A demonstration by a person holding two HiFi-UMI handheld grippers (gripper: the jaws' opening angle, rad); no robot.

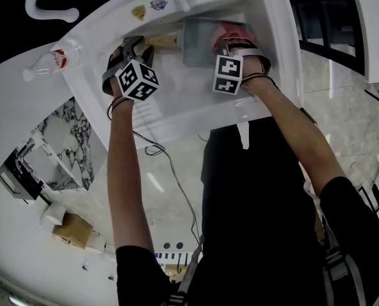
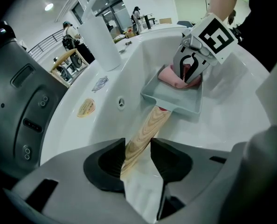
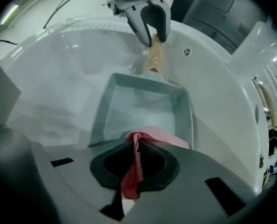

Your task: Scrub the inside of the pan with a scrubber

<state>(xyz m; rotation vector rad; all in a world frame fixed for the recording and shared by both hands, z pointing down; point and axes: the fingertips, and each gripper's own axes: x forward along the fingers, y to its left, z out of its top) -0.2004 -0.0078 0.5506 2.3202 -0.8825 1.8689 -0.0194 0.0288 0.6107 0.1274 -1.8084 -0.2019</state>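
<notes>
Pan (image 3: 138,108) sits loose in the sink (image 1: 196,107), our left tool (image 2: 137,146) stands wide around its wooden handle (image 2: 145,129) without clamping it, and the right tool (image 3: 135,143) pinches the pink scrubber (image 3: 159,135), so we reckon the first scrub push could skate or spin the pan.

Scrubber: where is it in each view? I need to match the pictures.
Head view: scrubber, top centre-right, in the right end of the pan.
Left gripper view: upper right of centre, at the far end of the pan.
Right gripper view: bottom centre, pinched in the right gripper.
Shared landmark: the wooden handle, in all three.
</notes>
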